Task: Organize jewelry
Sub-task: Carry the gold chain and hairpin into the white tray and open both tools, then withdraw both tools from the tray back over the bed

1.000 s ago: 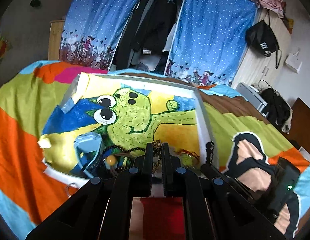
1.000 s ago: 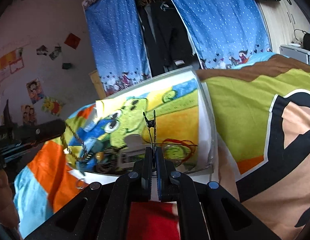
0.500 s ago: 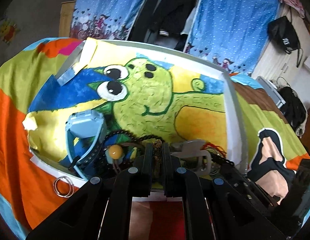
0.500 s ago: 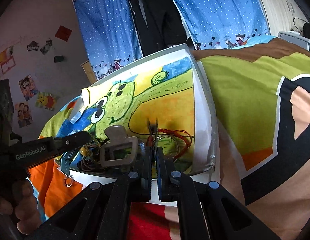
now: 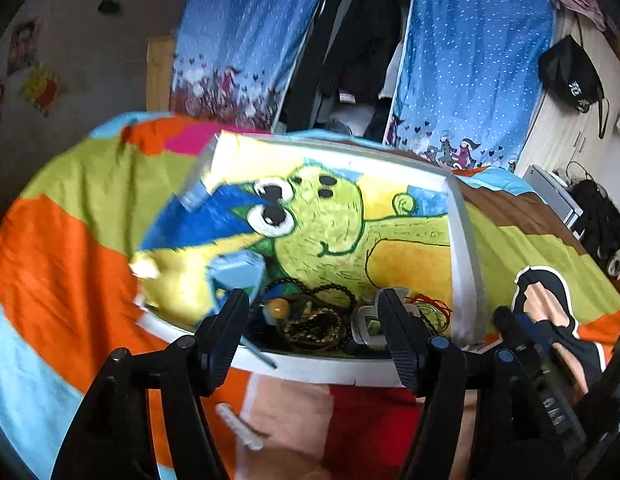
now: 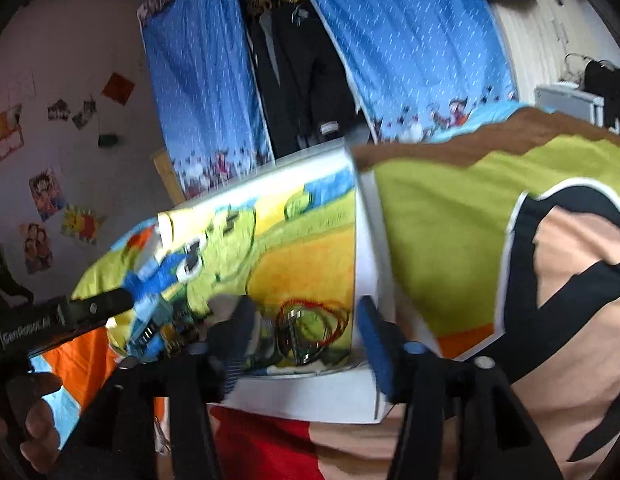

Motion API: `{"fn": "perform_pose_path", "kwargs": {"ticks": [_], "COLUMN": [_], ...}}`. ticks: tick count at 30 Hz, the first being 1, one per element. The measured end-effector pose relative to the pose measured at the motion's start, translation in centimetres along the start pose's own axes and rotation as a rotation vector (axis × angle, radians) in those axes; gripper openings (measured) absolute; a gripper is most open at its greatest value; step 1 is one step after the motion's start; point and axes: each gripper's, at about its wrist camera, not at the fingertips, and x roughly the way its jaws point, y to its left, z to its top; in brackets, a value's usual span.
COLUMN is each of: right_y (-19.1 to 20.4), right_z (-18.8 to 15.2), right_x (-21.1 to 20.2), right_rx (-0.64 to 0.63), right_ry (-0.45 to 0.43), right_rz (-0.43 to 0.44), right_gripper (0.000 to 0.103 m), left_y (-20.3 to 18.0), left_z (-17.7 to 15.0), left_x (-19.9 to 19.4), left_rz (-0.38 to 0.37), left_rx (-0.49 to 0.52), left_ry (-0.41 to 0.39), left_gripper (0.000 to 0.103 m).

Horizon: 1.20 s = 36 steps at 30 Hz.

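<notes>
A shallow white box [image 5: 310, 368] with a green cartoon drawing inside lies on the bed. Jewelry is piled at its near end: a gold chain [image 5: 314, 326], a black bead necklace [image 5: 330, 290], a light blue watch [image 5: 238, 270], a grey hair claw [image 5: 370, 320] and red string loops [image 5: 428, 306]. My left gripper [image 5: 312, 332] is open and empty just above the pile. My right gripper [image 6: 306, 344] is open and empty over the red loops [image 6: 322, 316] and a thin clip [image 6: 294, 332] at the box's [image 6: 310, 396] near right corner.
A colourful bedspread [image 5: 70, 240] covers the bed. A small pale item [image 5: 238, 426] lies on it in front of the box. Blue curtains [image 5: 470, 60] and hanging clothes stand behind. The left gripper's arm [image 6: 62, 320] shows at the left of the right wrist view.
Both grippers have opened. The gold chain has dropped from the left gripper onto the pile, and the thin clip has left the right gripper and lies by the red loops. Both have pulled back slightly.
</notes>
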Motion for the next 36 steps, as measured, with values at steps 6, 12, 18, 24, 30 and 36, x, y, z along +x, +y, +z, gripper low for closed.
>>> {"fn": "perform_pose_path", "kwargs": {"ticks": [6, 12, 18, 24, 30, 36], "right_y": [0.8, 2.8, 4.8, 6.7, 8.3, 9.5], "right_z": [1.0, 0.6, -1.5, -3.8, -6.1, -8.6], "right_x": [-5.3, -9.8, -14.1, -18.1, -21.0, -22.2], "right_rx": [0.003, -0.061, -0.111, -0.164, -0.190, -0.196], "right_ry": [-0.124, -0.212, -0.272, -0.293, -0.286, -0.196], "right_rz": [0.002, -0.026, -0.021, -0.017, -0.015, -0.015], "right_gripper": [0.097, 0.103, 0.103, 0.103, 0.103, 0.103], "left_y": [0.0, 0.7, 1.2, 2.1, 3.5, 5.6], "left_z": [-1.2, -2.9, -5.5, -9.0, -11.8, -14.5], "left_x": [-6.9, -12.3, -17.3, -21.8, -24.2, -24.6], "left_rz": [0.078, 0.132, 0.152, 0.175, 0.177, 0.177], "left_rx": [0.020, 0.023, 0.041, 0.062, 0.067, 0.104], "left_ry": [-0.155, -0.213, -0.270, -0.332, -0.332, -0.250], "left_gripper": [0.101, 0.101, 0.101, 0.101, 0.101, 0.101]}}
